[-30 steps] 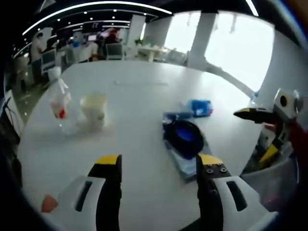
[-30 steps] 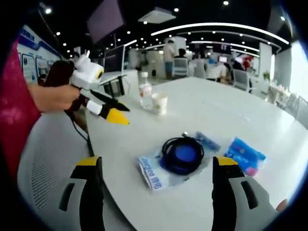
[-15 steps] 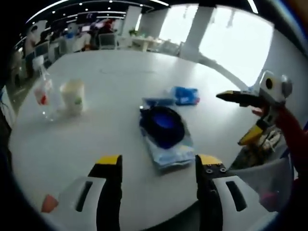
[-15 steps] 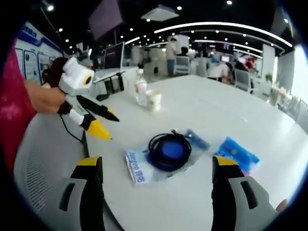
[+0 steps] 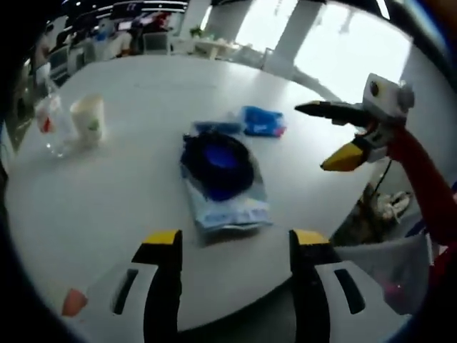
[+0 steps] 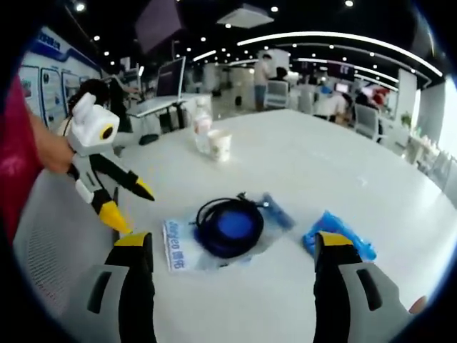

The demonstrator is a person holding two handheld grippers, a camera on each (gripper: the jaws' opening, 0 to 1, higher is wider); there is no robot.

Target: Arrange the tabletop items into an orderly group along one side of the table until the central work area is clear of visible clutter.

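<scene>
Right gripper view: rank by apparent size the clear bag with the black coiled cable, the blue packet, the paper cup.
1. Clear bag with the black coiled cable
2. Crinkled blue packet
3. White paper cup, farther from the camera, so its true size is unsure

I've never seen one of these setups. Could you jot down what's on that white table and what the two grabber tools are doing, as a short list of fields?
Table: white table, rounded edge
Middle item: clear bag with coiled black cable, lying flat
Beside it: blue packet, apart from the bag
Far side: paper cup next to plastic bottle, both upright
Left gripper: open, holding nothing, near the table edge
Right gripper: open, holding nothing
</scene>
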